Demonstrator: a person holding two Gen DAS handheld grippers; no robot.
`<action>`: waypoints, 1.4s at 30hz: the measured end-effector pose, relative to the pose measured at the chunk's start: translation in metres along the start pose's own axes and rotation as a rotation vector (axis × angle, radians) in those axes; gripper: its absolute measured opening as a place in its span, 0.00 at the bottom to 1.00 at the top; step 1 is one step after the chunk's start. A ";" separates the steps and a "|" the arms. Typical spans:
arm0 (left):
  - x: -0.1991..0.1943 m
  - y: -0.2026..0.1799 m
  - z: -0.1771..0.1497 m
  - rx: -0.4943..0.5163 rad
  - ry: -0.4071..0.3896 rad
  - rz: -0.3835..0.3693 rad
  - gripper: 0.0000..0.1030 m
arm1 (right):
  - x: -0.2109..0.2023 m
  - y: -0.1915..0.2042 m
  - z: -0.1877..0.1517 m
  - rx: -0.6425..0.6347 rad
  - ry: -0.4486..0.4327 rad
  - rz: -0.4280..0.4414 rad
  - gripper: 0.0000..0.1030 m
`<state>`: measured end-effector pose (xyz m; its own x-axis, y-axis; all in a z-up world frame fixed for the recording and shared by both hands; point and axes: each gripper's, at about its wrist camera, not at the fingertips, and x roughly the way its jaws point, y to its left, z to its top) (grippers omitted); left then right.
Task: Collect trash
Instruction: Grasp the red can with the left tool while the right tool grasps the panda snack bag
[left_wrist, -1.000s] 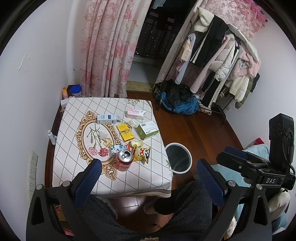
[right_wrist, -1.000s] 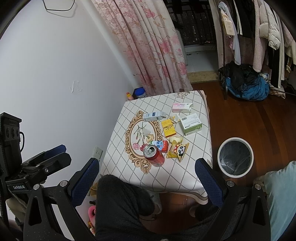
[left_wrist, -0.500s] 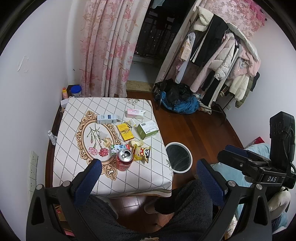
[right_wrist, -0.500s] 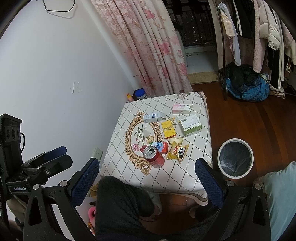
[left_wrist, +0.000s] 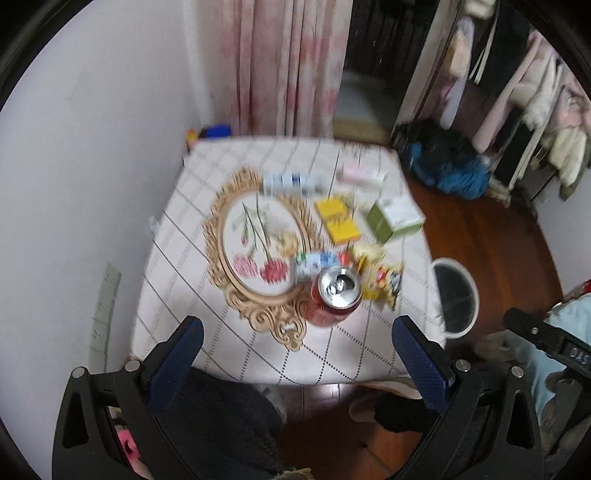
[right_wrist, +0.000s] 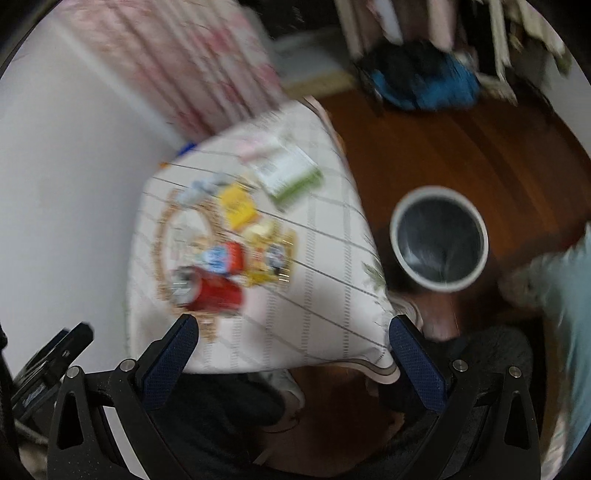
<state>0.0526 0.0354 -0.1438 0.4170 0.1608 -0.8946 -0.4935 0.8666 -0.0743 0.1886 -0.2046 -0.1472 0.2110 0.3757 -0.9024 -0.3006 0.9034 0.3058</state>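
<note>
The surface, under a checked cloth with a gold oval frame, fills mid-frame in both views, with the can nearest, boxes and wrappers behind it, and the bin on the wood floor at right. Pink curtains hang at the top, clothes at upper right. Motion blur smears every label; the left hand-held gripper and right hand-held gripper both hang released and empty above the near edge.

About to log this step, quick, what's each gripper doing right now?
Left gripper: open, holding nothing.
Right gripper: open, holding nothing.
</note>
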 end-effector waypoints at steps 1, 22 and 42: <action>0.011 -0.003 0.000 0.002 0.016 0.003 1.00 | 0.019 -0.011 -0.001 0.022 0.018 -0.022 0.97; 0.127 -0.019 0.020 -0.018 0.132 0.122 0.61 | 0.154 -0.025 0.029 0.174 0.194 0.138 0.87; 0.132 0.035 0.027 -0.082 0.092 0.242 0.61 | 0.219 0.028 0.046 0.113 0.231 0.162 0.48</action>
<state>0.1113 0.1001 -0.2525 0.2102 0.3120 -0.9265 -0.6321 0.7664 0.1147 0.2694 -0.0879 -0.3218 -0.0525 0.4719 -0.8801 -0.2052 0.8574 0.4719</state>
